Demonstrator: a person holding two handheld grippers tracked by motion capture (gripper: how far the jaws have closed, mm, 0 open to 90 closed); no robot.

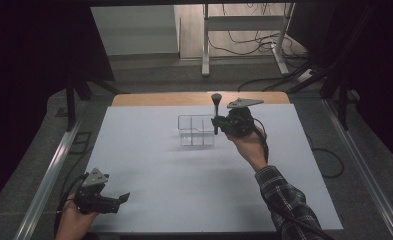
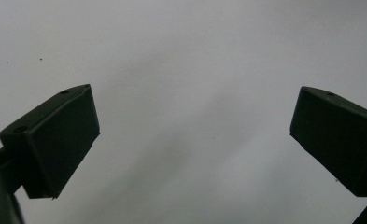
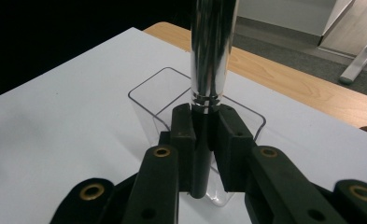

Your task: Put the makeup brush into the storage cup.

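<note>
A makeup brush (image 1: 216, 106) with a black handle, shiny metal ferrule (image 3: 211, 56) and dark bristle head stands upright, head up. My right gripper (image 1: 217, 123) (image 3: 204, 135) is shut on its black handle, at the right edge of a clear plastic organizer (image 1: 194, 131) (image 3: 148, 93) with compartments. The handle's lower end hangs over the organizer's near right compartment; whether it touches the bottom I cannot tell. My left gripper (image 1: 120, 198) (image 2: 190, 140) rests at the near left of the white sheet (image 1: 159, 170), its jaws wide open with nothing between them.
The white sheet covers a wooden table whose far edge (image 1: 184, 98) shows behind the organizer. Metal rails run along both sides of the table. A white desk frame (image 1: 244, 25) and cables lie on the floor beyond.
</note>
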